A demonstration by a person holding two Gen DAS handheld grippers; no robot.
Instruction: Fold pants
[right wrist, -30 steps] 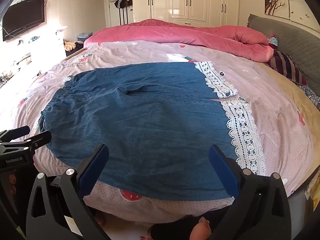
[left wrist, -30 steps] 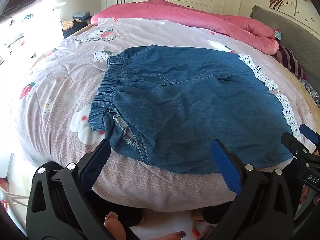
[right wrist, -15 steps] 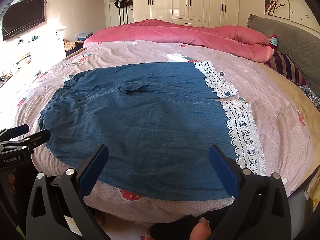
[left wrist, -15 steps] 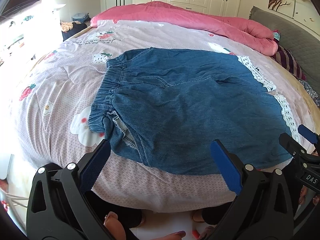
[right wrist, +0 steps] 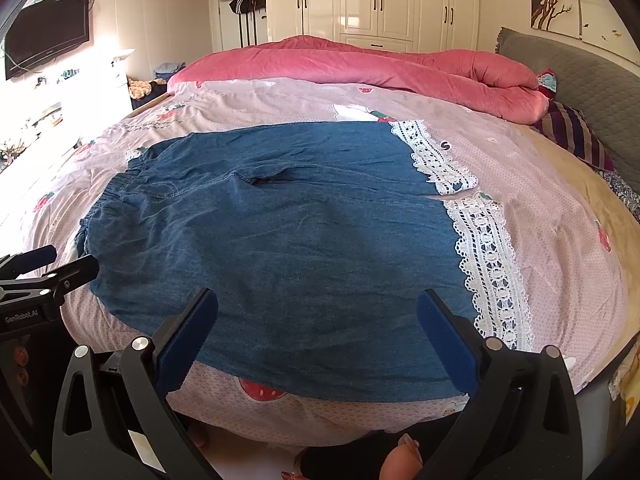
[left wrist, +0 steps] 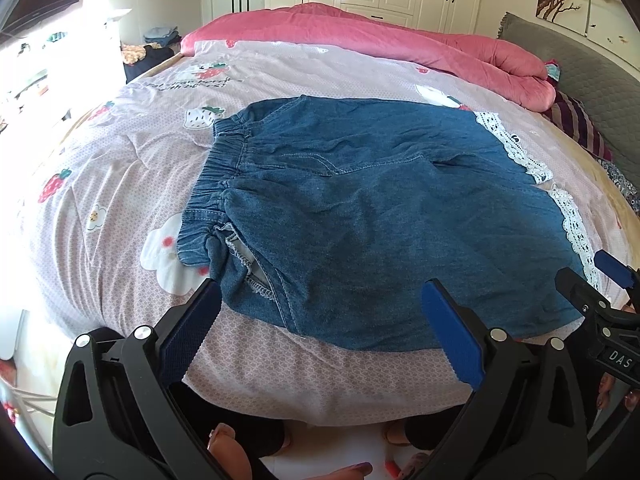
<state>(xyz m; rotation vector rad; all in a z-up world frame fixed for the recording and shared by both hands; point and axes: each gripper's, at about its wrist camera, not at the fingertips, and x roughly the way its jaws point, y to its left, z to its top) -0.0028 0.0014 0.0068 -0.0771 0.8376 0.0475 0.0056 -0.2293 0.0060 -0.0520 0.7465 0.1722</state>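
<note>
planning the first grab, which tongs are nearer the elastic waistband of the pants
Left. The left tongs hang open at the near edge of the pants, close to the waistband. The right tongs hang open toward the lace hem, at the opposite end.

pants | blue denim, white lace hems | spread flat on bed, elastic waistband left, unfolded

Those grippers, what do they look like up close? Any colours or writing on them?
Each gripper is a black plastic clamp with triangular cut-outs and silver screw heads. Its two fingers carry flat blue ribbed pads. The left gripper shows white lettering "GenRobot.AI" on its side in the right wrist view; the right gripper shows "DAS" in the left wrist view. No cables or sleeves are visible.
</note>
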